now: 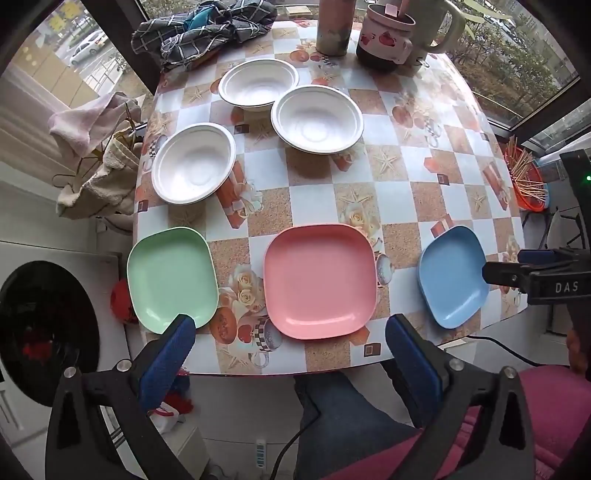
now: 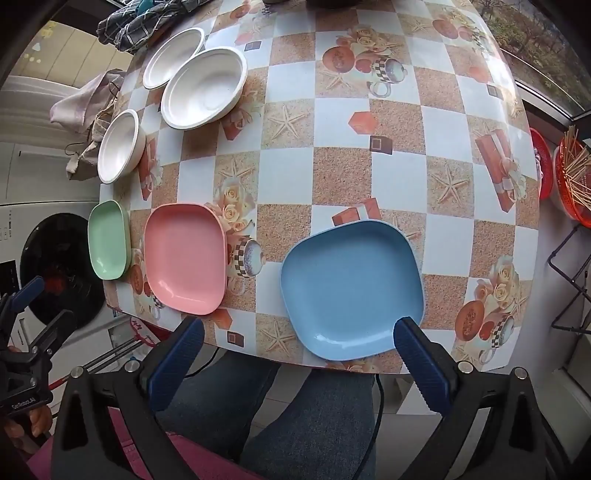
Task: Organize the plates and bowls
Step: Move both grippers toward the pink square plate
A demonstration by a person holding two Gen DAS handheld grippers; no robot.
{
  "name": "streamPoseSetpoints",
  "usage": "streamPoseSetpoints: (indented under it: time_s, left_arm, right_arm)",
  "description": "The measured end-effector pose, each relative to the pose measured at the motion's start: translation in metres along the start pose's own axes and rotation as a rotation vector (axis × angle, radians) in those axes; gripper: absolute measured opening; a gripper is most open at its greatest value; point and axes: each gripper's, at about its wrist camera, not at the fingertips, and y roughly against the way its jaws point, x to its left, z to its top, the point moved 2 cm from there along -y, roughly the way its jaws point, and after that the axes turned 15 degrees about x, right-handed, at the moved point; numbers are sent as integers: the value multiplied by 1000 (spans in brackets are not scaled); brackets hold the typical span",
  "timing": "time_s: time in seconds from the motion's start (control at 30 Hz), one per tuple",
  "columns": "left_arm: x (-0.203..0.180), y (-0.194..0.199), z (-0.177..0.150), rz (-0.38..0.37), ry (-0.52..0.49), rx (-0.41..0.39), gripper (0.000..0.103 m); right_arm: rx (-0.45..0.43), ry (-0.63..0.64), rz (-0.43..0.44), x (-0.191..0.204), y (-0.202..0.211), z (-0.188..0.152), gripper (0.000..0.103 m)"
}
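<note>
We sit at a table (image 1: 406, 177) covered in a checkered cloth, holding a gripper in each hand, and nothing is picked up yet, so we judge the sorting has not begun. Along the near edge lie three square plates, apart from one another: a green plate (image 1: 171, 278) on our left, a pink plate (image 1: 319, 280) in the middle, and a blue plate (image 2: 351, 291) on our right. Farther back on the left sit three white bowls (image 1: 194, 164), separate; two of them look very close or touching at the rims. The left gripper (image 1: 290, 332) hovers before the pink plate with its jaws wide apart and empty, one finger overlapping the green plate's near corner in view. The right gripper (image 2: 299, 336) hovers above the table's near edge, jaws also wide and empty, one finger over the blue plate's near corner. The next move likely calls for lowering one gripper onto a plate rim and closing, then stacking it on another plate. At the table's far end, mugs (image 1: 386, 37) and a crumpled checked cloth (image 1: 207, 29) are cut off by the frame, and whether either finger touches a plate is unclear.
</note>
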Motion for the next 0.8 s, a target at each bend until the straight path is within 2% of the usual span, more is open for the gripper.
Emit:
streamPoseSetpoints:
  time_s: [0.33, 0.43, 0.8]
  left_arm:
    - [0, 1, -7, 28, 14, 24, 103]
    - [3, -3, -6, 20, 5, 28, 103]
    - [3, -7, -7, 18, -5, 51, 103]
  right_arm:
    - [13, 18, 19, 8, -12, -3, 103]
    - [-13, 23, 28, 11, -12, -4, 103]
    - [82, -8, 2, 6, -20, -6, 103]
